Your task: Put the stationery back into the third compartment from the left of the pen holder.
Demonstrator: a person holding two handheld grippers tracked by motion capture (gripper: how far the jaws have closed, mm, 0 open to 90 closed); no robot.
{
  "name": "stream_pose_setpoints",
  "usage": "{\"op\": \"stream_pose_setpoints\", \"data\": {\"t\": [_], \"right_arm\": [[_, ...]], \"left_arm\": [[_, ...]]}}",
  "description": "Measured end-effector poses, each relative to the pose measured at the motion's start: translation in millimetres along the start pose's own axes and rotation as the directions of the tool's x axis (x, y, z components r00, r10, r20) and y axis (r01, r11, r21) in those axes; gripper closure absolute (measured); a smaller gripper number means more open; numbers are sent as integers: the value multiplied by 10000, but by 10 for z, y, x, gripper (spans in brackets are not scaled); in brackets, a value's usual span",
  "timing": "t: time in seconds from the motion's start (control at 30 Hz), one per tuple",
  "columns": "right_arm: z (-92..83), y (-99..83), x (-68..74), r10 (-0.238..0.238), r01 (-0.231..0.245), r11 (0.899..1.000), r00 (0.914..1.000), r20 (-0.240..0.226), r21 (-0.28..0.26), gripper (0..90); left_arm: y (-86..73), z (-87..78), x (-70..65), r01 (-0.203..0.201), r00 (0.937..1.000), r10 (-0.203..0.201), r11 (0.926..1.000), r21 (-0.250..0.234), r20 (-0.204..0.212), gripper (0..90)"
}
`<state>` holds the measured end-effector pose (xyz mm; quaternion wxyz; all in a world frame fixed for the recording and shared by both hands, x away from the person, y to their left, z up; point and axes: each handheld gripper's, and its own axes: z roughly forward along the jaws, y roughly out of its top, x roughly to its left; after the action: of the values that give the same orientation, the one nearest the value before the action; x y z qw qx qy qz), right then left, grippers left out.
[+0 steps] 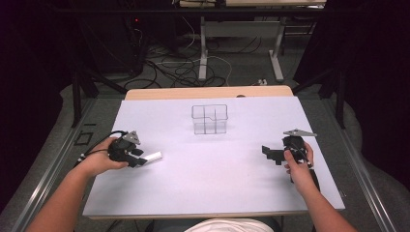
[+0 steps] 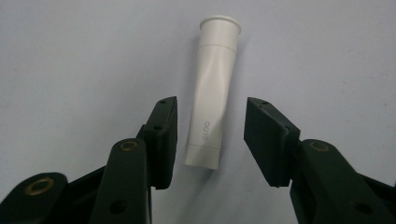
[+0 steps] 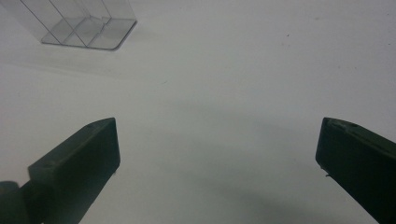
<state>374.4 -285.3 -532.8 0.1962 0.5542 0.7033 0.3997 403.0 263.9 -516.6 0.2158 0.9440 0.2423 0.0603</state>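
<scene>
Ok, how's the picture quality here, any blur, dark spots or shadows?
High view: the white table is evenly lit, surroundings fall to near black. Left gripper view: white tube sharp, its printing readable, near jaws slightly soft. Right gripper view: dim, greyish, soft shadow across the table, clear divided box cut off at the top edge.

The tube point(image 2: 211, 93) is showing plain white with faint grey lettering. The worktop point(image 1: 212, 183) is looking white, and the divided box point(image 1: 209, 119) clear.
</scene>
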Motion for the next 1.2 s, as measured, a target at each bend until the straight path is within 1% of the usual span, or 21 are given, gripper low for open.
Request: {"op": "stream_pose_setpoints", "data": {"t": [0.13, 0.27, 0.3, 0.33, 0.37, 0.43, 0.5, 0.77, 1.07, 1.2], "right_arm": [[5, -2, 4, -32, 32, 10000, 10000, 7, 26, 0], [7, -5, -1, -24, 24, 10000, 10000, 7, 38, 0], [9, -5, -6, -56, 56, 10000, 10000, 14, 25, 0], [10, -6, -7, -56, 56, 10000, 10000, 12, 32, 0], [11, -5, -5, -29, 28, 10000, 10000, 38, 41, 0], [11, -5, 0, 3, -3, 10000, 10000, 22, 58, 0], [12, -5, -3, -63, 62, 10000, 10000, 16, 39, 0], [13, -6, 2, -17, 17, 10000, 10000, -1, 50, 0], [15, -7, 0, -38, 38, 10000, 10000, -23, 50, 0], [16, -7, 3, -16, 16, 10000, 10000, -9, 66, 0]], "left_arm": [[-16, 58, 1, 4, 10000, -4, 9997, 231, 11, 572], [-27, 102, -5, -19, 10000, 19, 9994, 333, -8, 587], [-28, 110, -4, -70, 10000, 70, 9994, 350, -2, 594], [-25, 112, 0, -180, 9998, 180, 9988, 465, 4, 602], [-27, 120, -5, -177, 9998, 178, 9987, 479, 2, 608], [-25, 125, -6, -313, 9995, 316, 9980, 545, -50, 618], [-23, 124, -2, -390, 9992, 394, 9975, 586, -47, 633], [-11, 129, 2, -704, 9974, 714, 9944, 786, -92, 673], [-5, 133, -1, -1046, 9944, 1057, 9909, 846, -86, 705], [0, 134, -9, -1164, 9928, 1183, 9894, 865, -165, 709]]}}
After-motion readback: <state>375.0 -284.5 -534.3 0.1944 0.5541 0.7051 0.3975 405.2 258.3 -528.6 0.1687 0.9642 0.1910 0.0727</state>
